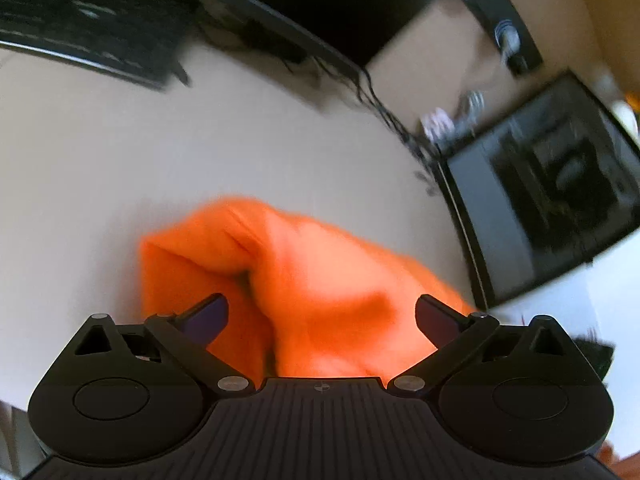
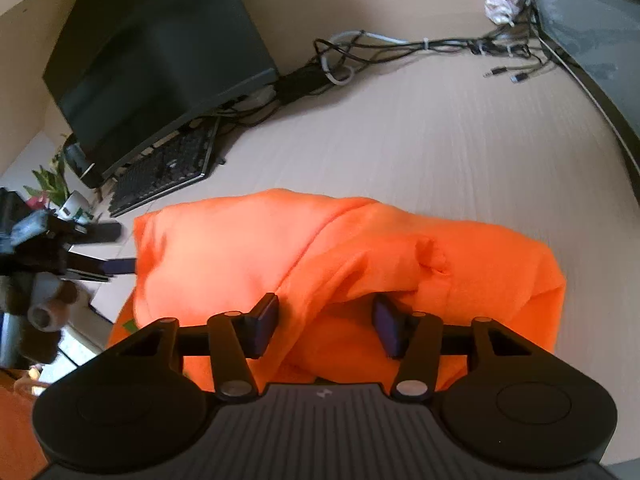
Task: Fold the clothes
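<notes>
Though bunched, orange garment (image 2: 340,256) between right tongs (image 2: 325,326)

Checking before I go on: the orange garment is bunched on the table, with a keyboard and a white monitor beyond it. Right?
Not quite: the monitor is black, not white, as the right wrist view shows. The rest holds: the orange garment lies bunched on the table, with the keyboard beyond it.

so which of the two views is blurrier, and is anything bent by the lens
Left wrist view: heavy motion blur smears the crumpled orange fleece garment and black keyboard. Right wrist view: sharper; the tangled dark cables read clearly, only the pale wood-grain tabletop streaks. Both: fisheye curves the table edges; soft daylight, no glare.
</notes>
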`<state>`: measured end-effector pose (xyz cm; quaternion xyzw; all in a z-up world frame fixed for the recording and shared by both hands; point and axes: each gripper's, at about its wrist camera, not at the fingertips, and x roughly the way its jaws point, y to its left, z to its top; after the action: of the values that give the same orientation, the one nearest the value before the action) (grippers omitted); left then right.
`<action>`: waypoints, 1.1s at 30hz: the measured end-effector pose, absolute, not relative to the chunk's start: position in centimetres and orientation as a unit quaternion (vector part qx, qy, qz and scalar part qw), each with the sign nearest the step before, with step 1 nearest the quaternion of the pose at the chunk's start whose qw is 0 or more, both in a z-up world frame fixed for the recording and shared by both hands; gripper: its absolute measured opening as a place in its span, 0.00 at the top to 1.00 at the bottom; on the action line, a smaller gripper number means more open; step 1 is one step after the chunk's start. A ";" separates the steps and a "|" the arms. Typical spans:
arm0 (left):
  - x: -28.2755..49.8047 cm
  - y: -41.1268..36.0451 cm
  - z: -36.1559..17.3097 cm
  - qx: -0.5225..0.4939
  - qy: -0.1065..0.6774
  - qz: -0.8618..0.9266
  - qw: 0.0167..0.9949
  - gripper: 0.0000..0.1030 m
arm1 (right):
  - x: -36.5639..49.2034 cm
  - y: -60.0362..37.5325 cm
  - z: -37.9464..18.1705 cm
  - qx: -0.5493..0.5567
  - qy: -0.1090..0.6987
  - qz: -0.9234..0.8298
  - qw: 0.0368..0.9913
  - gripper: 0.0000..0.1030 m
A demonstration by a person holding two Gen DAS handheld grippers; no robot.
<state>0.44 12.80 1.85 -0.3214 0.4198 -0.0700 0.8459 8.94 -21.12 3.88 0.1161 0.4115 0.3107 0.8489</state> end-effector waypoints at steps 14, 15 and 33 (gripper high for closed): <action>5.7 11.4 -0.5 -0.286 0.427 -0.088 0.853 0.67 | 11.3 -16.6 3.9 0.081 0.351 0.327 0.874 0.84; 6.9 10.8 0.3 -0.263 0.419 -0.089 0.865 0.75 | 12.6 -15.8 5.0 0.063 0.330 0.320 0.886 0.89; -1.7 12.0 1.9 -0.131 0.420 -0.119 0.890 0.64 | 6.9 -18.4 2.5 0.059 0.390 0.291 0.872 0.91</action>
<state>-1.67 11.97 1.92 -0.1310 0.4205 -0.1186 0.8899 6.90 -18.37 2.52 0.0595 0.3901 0.2908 0.8716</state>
